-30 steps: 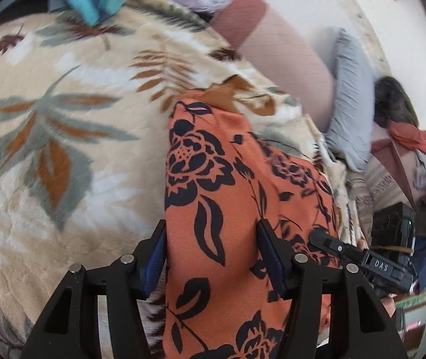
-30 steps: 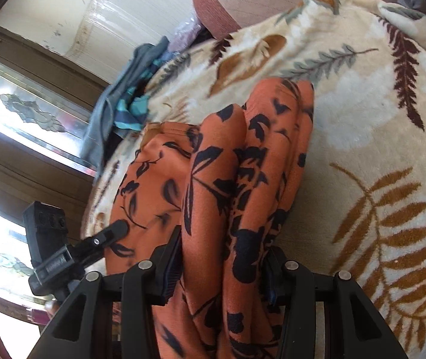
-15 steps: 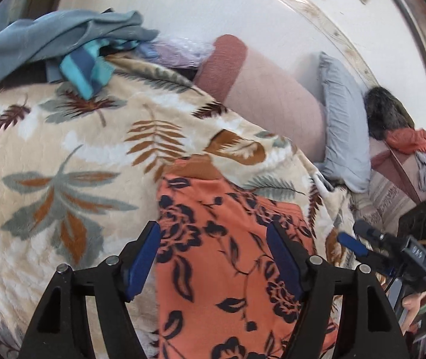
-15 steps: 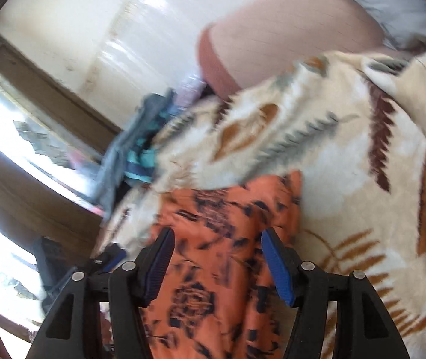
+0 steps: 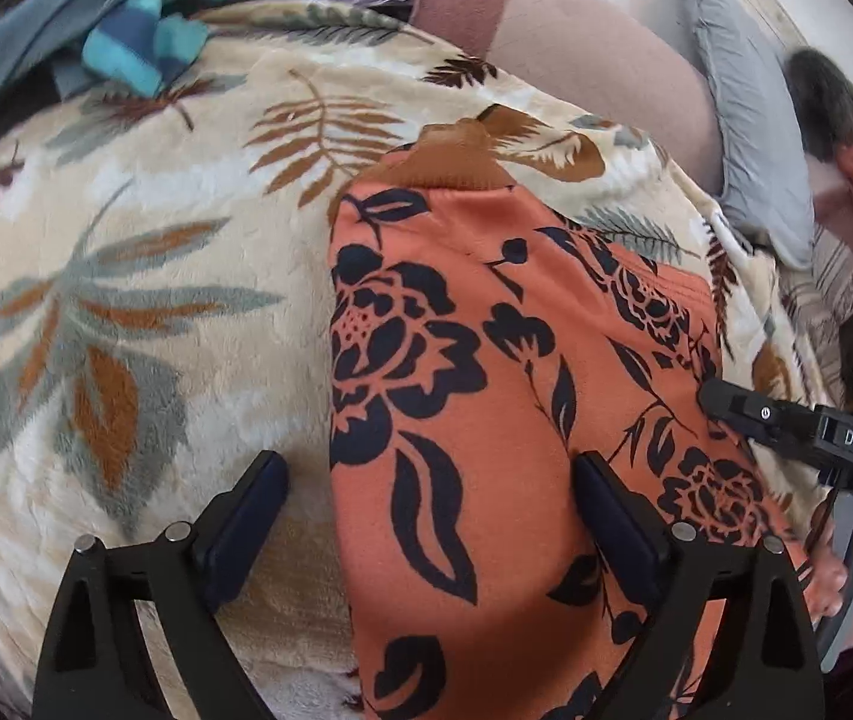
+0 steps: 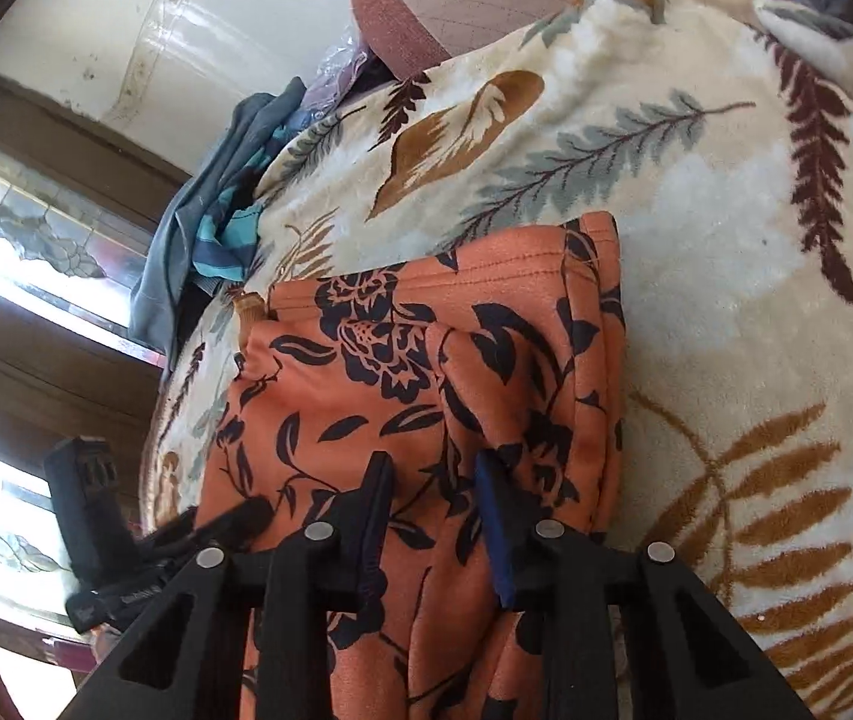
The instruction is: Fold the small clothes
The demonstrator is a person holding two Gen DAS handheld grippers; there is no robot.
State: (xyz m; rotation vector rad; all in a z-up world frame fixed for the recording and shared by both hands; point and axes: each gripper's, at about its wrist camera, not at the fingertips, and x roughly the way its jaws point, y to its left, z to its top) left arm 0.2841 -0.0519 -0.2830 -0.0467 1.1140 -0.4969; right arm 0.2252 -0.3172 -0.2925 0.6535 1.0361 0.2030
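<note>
Across the bed lies one cream leaf-print blanket [image 5: 144, 324], one orange floral garment [image 5: 486, 396] flat on it, near centre. Far side: one pink bolster [image 5: 576, 54], one grey pillow [image 5: 750, 138], one heap of blue-grey clothes [image 5: 96, 30] far left, white wall [image 6: 216, 18] and window [image 6: 36, 240] behind. Two tongs: left tongs [image 5: 426, 510] wide apart, just been opening, garment's left edge between them, not pinched. Right tongs [image 6: 432, 498] narrow, just been closing, fabric ridge between them; whether they pinch it, unclear.
</note>
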